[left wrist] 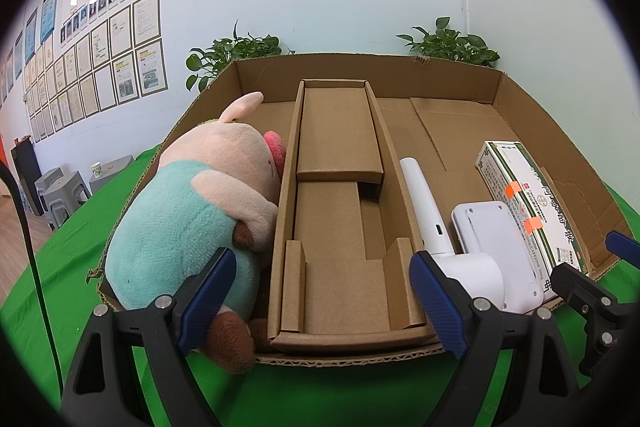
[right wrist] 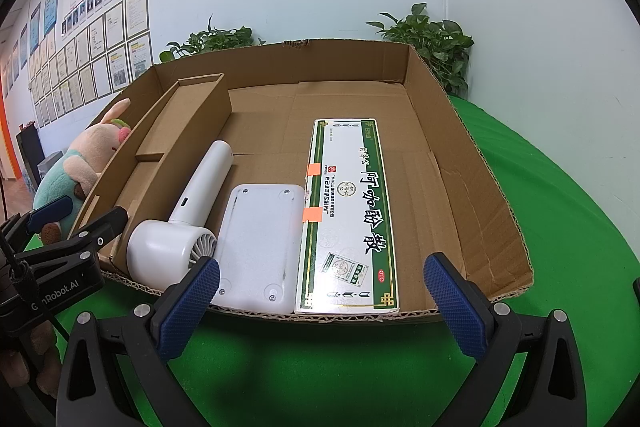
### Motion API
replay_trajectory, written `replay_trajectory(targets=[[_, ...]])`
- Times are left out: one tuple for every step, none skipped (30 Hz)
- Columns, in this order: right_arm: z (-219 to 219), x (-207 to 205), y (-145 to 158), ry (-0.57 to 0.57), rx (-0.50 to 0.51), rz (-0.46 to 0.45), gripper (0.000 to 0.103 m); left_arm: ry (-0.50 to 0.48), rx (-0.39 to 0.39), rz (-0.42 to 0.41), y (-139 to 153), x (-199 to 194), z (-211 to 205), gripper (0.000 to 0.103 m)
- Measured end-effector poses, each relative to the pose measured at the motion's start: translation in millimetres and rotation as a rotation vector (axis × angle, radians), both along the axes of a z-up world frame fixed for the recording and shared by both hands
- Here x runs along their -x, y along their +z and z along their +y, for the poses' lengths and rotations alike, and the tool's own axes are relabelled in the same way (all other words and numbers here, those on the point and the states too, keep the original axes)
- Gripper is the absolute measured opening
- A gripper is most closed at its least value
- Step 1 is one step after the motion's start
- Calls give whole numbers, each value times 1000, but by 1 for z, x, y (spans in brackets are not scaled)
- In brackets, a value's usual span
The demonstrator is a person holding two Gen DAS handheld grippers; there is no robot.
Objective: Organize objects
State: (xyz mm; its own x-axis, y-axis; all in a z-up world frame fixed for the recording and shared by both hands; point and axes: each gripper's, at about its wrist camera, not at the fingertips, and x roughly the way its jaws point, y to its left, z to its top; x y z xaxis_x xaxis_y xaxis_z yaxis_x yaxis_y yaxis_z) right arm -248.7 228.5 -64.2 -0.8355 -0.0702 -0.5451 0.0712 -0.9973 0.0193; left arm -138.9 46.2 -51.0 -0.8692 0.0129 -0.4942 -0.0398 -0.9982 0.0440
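Grippers [left wrist: 326, 301] [right wrist: 320, 301] apart, prob. above tray edge [right wrist: 320, 317]

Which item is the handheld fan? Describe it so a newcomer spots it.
Start at the big cardboard box on the green cloth. Right of its inner cardboard tray lies the fan: white, round-headed, with a long handle, unlike the flat white slab beside it.

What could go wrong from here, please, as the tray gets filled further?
1. The plush bulges over the tray's left wall and its foot hangs past the front edge, so a nudge from the open left tongs might tip it out.
2. The fan, white device and medicine box lie at the front rim; the right tongs could snag them.
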Motion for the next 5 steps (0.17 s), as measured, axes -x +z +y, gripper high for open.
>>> replay_trajectory(targets=[[0,0,0,0,0,0,103,0,-1,0,0,0,0,89],[0,0,0,0,0,0,103,0,-1,0,0,0,0,89],[0,0,0,0,0,0,103,0,0,0,0,0,0,89],[0,0,0,0,0,0,103,0,0,0,0,0,0,89],[0,0,0,0,0,0,103,0,-2,0,0,0,0,89]])
